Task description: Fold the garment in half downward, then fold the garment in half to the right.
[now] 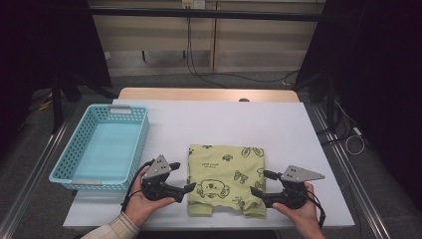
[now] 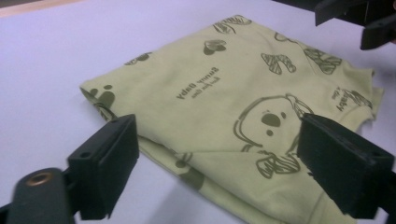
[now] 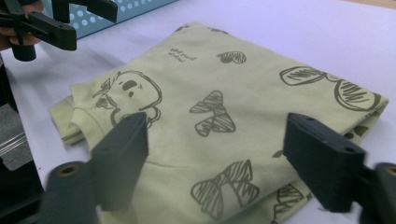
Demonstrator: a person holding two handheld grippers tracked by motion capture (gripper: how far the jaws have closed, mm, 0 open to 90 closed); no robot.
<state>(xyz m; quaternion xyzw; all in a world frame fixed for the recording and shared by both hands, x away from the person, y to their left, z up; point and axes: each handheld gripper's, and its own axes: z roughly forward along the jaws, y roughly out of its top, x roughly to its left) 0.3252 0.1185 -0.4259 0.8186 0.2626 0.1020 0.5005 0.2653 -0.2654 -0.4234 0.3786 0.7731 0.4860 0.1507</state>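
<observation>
Two grippers flank the folded green garment (image 1: 226,179), which lies flat on the white tabletop (image 1: 278,129) near my edge. My left gripper (image 1: 181,177) sits at its left edge with jaws spread apart, gripping nothing. My right gripper (image 1: 260,183) sits at its right edge, jaws likewise apart. One blue basket (image 1: 74,164) stands left of the garment.

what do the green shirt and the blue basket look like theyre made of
Shirt: looks like soft knit cotton, matte, pale green with dark printed cartoon animals and bows; it lies folded in limp layers with a stitched hem. Basket: most likely moulded plastic, light blue, slightly glossy, with stiff walls pierced by regular holes.
</observation>
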